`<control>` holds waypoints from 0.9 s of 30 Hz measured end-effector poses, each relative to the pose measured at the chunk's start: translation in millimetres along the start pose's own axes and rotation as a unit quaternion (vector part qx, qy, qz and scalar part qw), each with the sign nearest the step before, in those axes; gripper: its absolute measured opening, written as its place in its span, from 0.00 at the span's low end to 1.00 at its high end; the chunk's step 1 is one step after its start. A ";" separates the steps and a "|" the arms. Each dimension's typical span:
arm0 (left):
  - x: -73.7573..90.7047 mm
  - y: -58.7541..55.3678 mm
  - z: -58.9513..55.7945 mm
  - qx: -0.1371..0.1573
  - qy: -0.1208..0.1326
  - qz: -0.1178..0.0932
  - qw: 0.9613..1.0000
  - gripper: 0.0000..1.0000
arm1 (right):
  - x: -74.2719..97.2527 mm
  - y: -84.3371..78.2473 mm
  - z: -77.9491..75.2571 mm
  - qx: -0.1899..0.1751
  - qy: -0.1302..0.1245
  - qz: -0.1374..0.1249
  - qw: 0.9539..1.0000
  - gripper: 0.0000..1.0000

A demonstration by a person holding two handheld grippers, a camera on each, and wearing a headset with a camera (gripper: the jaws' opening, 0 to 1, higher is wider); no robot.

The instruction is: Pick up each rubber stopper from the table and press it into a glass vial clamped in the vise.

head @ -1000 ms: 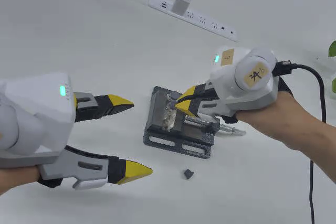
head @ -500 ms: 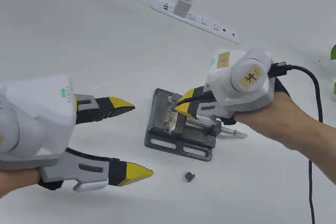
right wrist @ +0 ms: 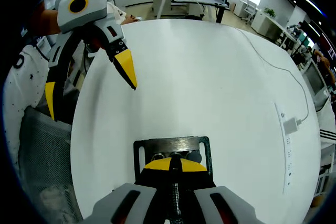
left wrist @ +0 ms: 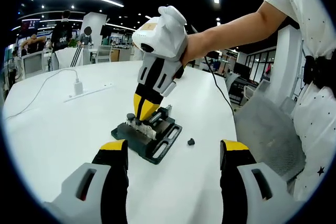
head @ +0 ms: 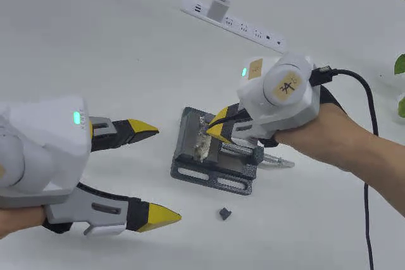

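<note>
Right jaws: the right gripper (right wrist: 171, 165) has its yellow tips closed together, low in the centre of the right gripper view. They point down onto the top of the vise (right wrist: 140, 153). From the left gripper view they come down from above onto the clamped glass.
Under the tips: a stopper may be pressed beneath them, but the tips cover that spot and I cannot tell.
Left jaws: the left gripper (head: 163, 174) is spread wide and holds nothing. It hangs over bare table at the lower left of the head view, well apart from the vise.
Vials: the glass vials (head: 202, 148) stand in a row between the vise faces, in the middle of the head view. In the left gripper view the end vial carries a dark cap (left wrist: 130, 116), which reads as a stopper already seated.
Loose stopper: one small dark rubber stopper (head: 224, 213) lies on the table (head: 95, 42), near the vise base at the lower centre of the head view.
Done: by my judgement, at least one vial is plugged.
In hand: pressing at the vial under the right tips.
Left: the loose stopper is not yet picked up or pressed in.
Further out: a white power strip (head: 231, 22) lies at the upper centre of the head view.
</note>
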State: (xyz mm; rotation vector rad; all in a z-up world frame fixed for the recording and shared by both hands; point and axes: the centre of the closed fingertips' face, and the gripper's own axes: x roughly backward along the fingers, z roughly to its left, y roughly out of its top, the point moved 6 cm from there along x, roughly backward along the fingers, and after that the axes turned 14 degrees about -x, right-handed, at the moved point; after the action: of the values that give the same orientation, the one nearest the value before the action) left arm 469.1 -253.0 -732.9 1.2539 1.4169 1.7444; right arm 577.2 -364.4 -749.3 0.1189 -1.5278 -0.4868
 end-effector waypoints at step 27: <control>-0.4 4.0 6.5 -0.002 0.008 -0.013 1.000 0.69 | -4.1 4.7 -2.3 -0.006 -0.001 0.043 0.999 0.00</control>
State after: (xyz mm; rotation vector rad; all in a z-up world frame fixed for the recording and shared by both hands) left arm 475.6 -251.8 -729.2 1.2180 1.4322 1.7416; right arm 580.6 -359.2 -751.5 0.0431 -1.5247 -0.4275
